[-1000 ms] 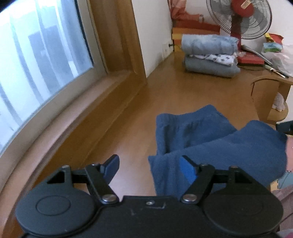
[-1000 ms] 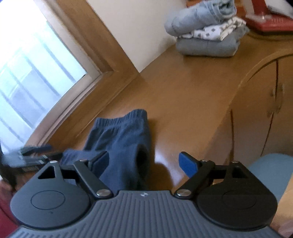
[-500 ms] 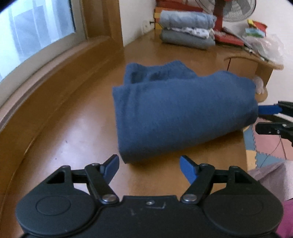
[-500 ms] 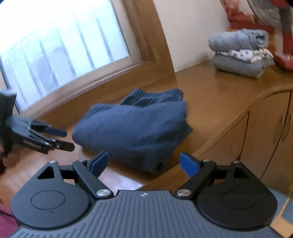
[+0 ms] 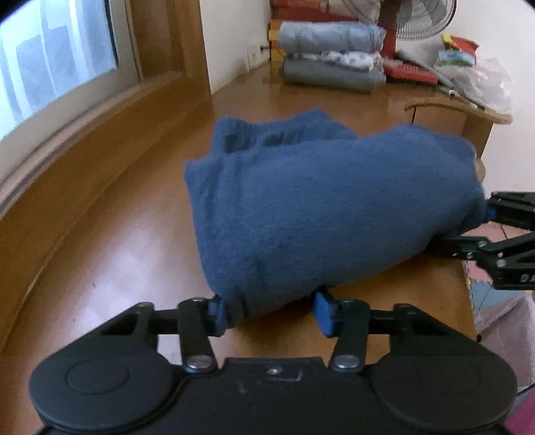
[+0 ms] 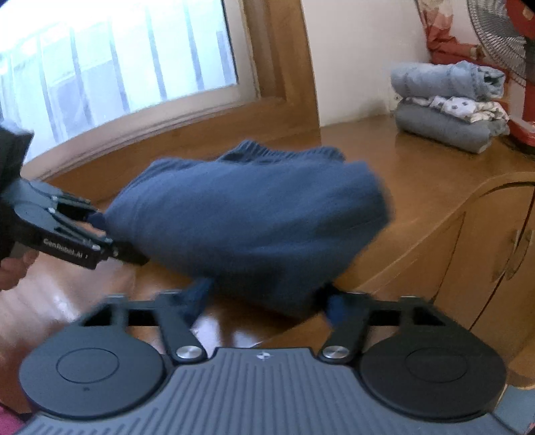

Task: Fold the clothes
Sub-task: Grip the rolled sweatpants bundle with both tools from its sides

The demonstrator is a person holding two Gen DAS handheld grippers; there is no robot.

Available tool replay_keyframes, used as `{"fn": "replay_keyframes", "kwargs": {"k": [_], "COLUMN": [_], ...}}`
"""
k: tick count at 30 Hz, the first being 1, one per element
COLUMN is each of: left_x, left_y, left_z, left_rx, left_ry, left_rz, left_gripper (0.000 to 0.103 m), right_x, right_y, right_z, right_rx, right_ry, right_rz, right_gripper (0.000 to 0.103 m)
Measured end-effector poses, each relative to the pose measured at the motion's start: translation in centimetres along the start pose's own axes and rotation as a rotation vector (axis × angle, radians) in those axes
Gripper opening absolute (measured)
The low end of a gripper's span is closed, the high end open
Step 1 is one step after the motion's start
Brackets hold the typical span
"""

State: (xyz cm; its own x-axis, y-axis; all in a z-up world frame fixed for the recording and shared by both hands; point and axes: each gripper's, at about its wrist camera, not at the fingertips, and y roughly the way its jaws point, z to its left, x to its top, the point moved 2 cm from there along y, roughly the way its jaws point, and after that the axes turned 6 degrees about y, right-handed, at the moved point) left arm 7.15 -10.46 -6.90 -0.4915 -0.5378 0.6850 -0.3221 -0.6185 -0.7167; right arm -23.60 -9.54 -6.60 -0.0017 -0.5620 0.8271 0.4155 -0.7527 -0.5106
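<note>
The left gripper (image 5: pixel 267 309) and right gripper (image 6: pixel 267 302), jaws just closing, each bracket an end of the folded blue garment (image 5: pixel 321 207) on the wooden counter (image 5: pixel 110 254); whether either grips it I cannot tell. Folding looks nearly complete; transfer to the folded stack (image 6: pixel 448 107) at far right appears outstanding.

The desk (image 5: pixel 110 234) lies bare between the folded blue garment (image 5: pixel 321 207) and the window sill (image 5: pixel 83 127), giving open passage along that side. Bare wood also runs from the garment to the far end, where a stack of folded clothes (image 5: pixel 331 63) blocks the back corner by the wall. A fan (image 5: pixel 418 20) and clutter crowd the far right edge.
</note>
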Motion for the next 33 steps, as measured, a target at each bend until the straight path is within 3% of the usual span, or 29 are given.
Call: {"fn": "replay_keyframes", "kwargs": {"k": [5,10,13,18,23,26,33], "left_x": [0.4,2.4,4.5,7.8,9.9,9.4,10.1], "left_y": [-5.8,-10.0,-8.3,-1.8,4.4,6.2,8.1], "left_z": [1.0,2.0,2.7,4.1,3.9,3.2,3.5], "left_rx": [-0.089,-0.104,-0.054,0.066,0.185,0.259,0.312], "left_ry": [-0.088,-0.214,-0.214,-0.205,-0.114,-0.091,-0.162], "left_rz": [-0.139,-0.254,-0.231,-0.105,0.031,0.039,0.072], "left_gripper": [0.043,0.043,0.044,0.045,0.045,0.045,0.047], "right_x": [2.2,5.8,7.6,10.3,12.0,11.0,10.5], "right_y": [-2.7,-6.8,-6.3,-0.5,5.8,8.4,10.2], "right_z": [-0.4,-1.0,-1.6,-2.8,-4.2,-5.0,-7.1], "right_rx": [0.055,0.173,0.218,0.196,0.106,0.078,0.147], "right_ry": [0.094,0.14,0.14,0.168,0.175,0.138,0.164], "right_rz": [-0.019,-0.098,-0.114,-0.051,0.056,0.111,0.132], "right_gripper": [0.055,0.055,0.055,0.055,0.056,0.058,0.066]}}
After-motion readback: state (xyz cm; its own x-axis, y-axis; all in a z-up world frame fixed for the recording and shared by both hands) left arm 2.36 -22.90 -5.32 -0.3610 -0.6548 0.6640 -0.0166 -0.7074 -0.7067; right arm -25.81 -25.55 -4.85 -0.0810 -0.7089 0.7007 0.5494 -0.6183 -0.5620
